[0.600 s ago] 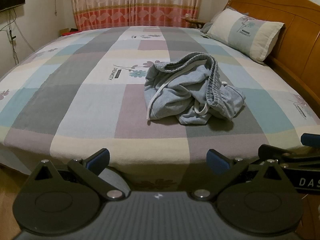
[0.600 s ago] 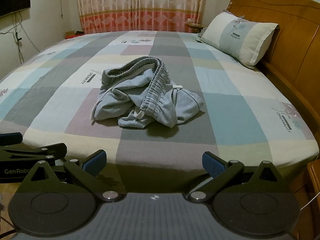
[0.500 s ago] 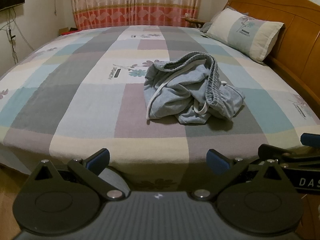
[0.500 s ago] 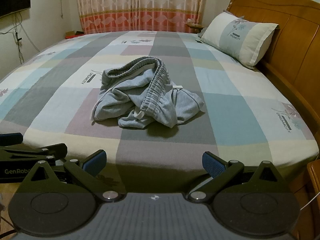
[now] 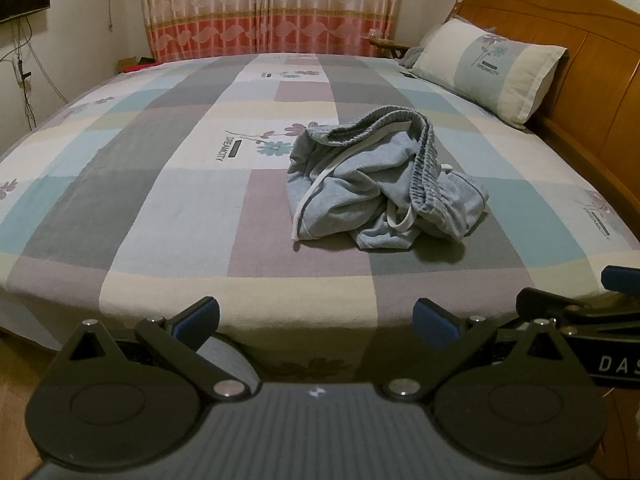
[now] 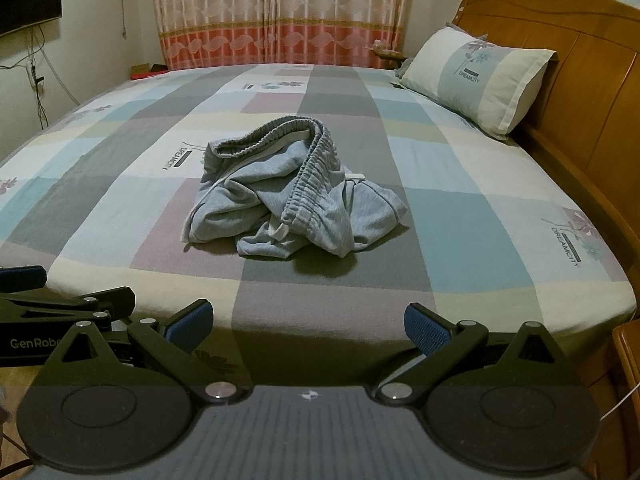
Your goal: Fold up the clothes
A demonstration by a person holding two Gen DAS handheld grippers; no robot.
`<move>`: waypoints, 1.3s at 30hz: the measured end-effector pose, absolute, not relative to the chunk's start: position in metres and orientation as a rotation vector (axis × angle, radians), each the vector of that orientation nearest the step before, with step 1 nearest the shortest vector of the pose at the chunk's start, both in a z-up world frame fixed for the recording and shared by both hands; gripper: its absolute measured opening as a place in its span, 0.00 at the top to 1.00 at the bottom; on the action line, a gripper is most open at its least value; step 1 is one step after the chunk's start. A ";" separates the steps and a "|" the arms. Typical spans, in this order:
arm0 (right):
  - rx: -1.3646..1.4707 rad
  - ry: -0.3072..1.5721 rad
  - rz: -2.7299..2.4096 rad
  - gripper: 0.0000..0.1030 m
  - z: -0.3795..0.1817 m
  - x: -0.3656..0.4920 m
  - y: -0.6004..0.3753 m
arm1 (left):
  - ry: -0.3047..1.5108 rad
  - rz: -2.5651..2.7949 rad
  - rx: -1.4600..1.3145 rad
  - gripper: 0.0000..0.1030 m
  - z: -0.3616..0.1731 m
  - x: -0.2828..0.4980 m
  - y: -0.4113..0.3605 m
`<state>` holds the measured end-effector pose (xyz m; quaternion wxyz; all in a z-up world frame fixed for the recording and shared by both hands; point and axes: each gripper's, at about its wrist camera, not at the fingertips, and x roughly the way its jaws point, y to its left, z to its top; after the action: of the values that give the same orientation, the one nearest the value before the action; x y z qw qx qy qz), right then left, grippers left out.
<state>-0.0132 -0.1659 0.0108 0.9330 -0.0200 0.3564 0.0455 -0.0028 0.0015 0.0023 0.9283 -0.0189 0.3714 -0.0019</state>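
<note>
Crumpled grey shorts [image 5: 384, 184] on checked bed [image 5: 180, 208].
Left hand-held gripper [image 5: 316, 318] and right hand-held gripper [image 6: 308, 322] both spread wide, empty, short of the bed edge.

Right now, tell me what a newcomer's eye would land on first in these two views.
First, the crumpled grey-blue garment, heaped in the middle of the patchwork bedsheet with its ribbed waistband arching on top. Next, the matching pillow propped against the wooden headboard on the right. Nearest the cameras, the left tool and right tool hover open and empty at the bed's near edge.
</note>
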 end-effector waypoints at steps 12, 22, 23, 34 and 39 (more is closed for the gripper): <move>-0.043 0.729 0.095 0.00 0.011 -0.013 -0.165 | 0.760 -0.001 -0.037 0.01 0.002 -0.003 0.001; -0.044 0.731 0.095 0.00 0.011 -0.012 -0.164 | 0.763 0.002 -0.032 0.01 -0.001 -0.002 0.001; -0.045 0.731 0.095 0.00 0.011 -0.012 -0.164 | 0.764 0.002 -0.033 0.01 -0.001 -0.001 0.001; -0.045 0.729 0.093 0.00 0.011 -0.009 -0.165 | 0.766 0.003 -0.025 0.01 -0.001 0.003 -0.003; -0.045 0.724 0.093 0.00 0.011 -0.007 -0.167 | 0.767 0.009 -0.014 0.01 -0.001 0.008 -0.006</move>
<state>-0.0069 -0.1672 0.0108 0.9339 -0.0219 0.3540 0.0453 0.0079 -0.0064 -0.0009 0.9273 -0.0066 0.3743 0.0042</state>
